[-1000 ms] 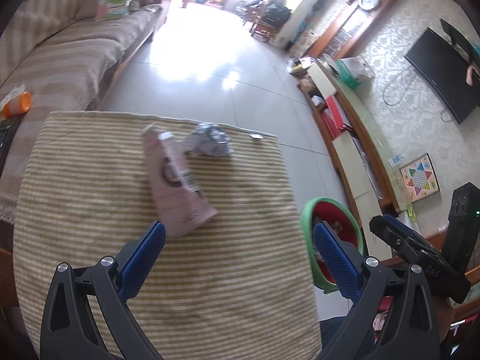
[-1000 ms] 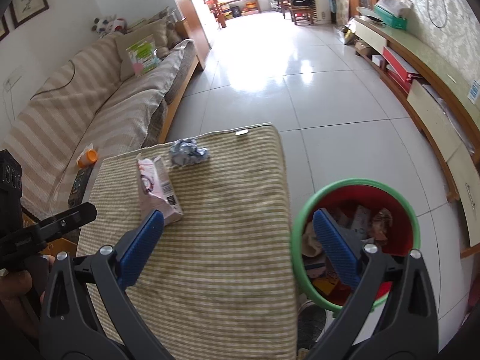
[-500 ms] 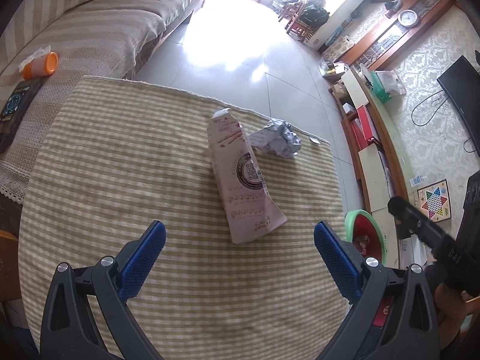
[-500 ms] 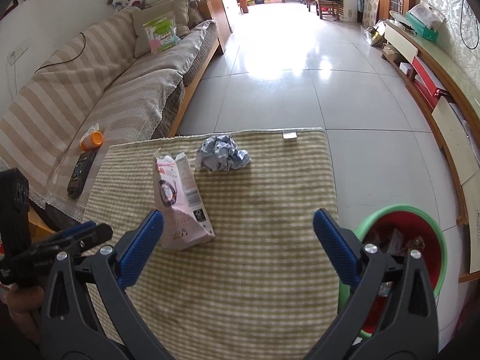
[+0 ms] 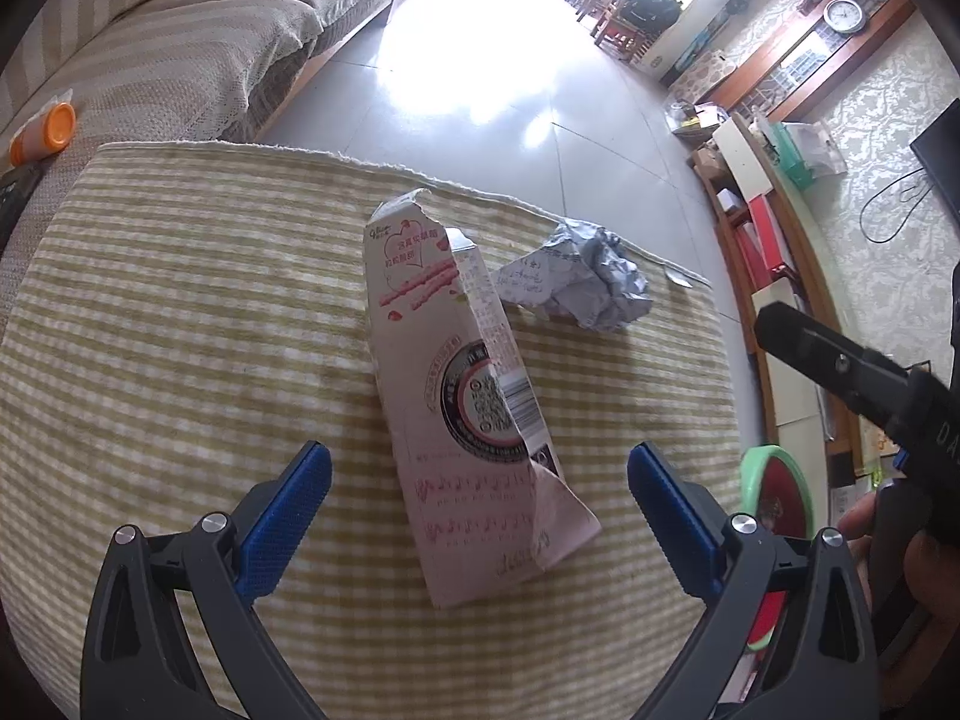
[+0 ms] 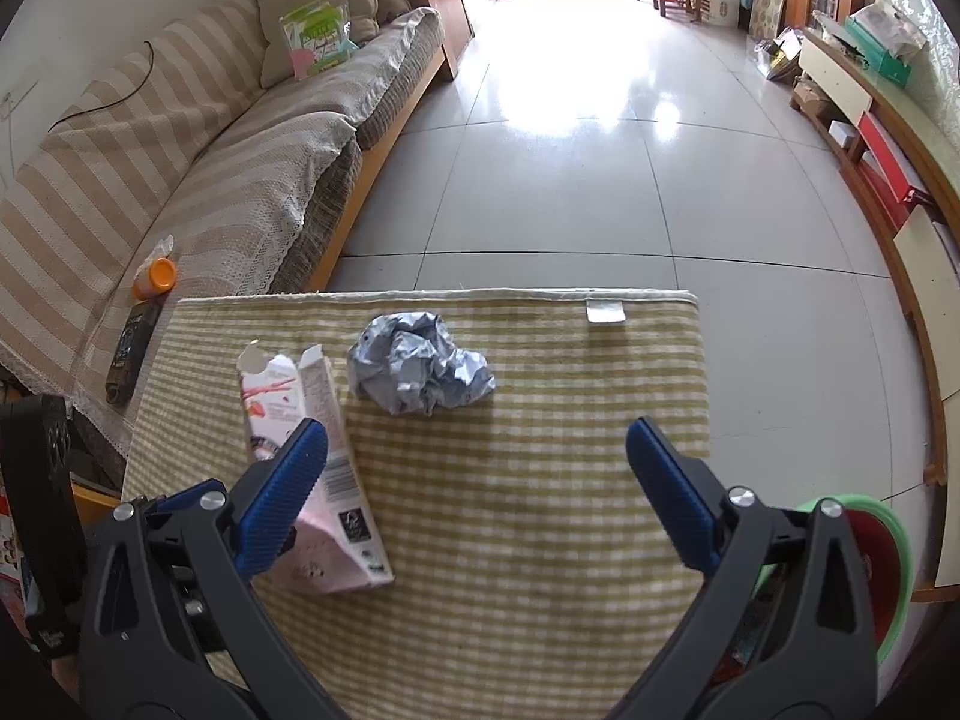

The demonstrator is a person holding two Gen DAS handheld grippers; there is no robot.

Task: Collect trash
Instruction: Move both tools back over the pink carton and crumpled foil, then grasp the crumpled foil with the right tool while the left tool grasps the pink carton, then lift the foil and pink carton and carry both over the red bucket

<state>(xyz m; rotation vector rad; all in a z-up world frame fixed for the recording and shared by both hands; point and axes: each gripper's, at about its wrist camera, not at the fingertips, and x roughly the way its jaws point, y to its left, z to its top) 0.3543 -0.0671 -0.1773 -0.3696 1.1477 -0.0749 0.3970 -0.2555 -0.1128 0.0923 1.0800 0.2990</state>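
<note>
On the tabletop [image 5: 150, 330], covered by a green-and-cream striped cloth, a torn pink carton [image 5: 474, 408] is seen lying flat, with a crumpled ball of grey paper [image 5: 585, 291] just beside its far end. The left tongs [image 5: 480, 504] are held wide apart above the near end of the carton, nothing being gripped. The right tongs [image 6: 477, 483] are likewise spread apart and empty, positioned over the cloth near the carton [image 6: 312, 468] and the paper ball [image 6: 420, 372]. A red bin with a green rim [image 6: 882, 564] is shown on the floor beside the right edge of the tabletop. A striped sofa [image 6: 180, 138] is visible beyond.
</note>
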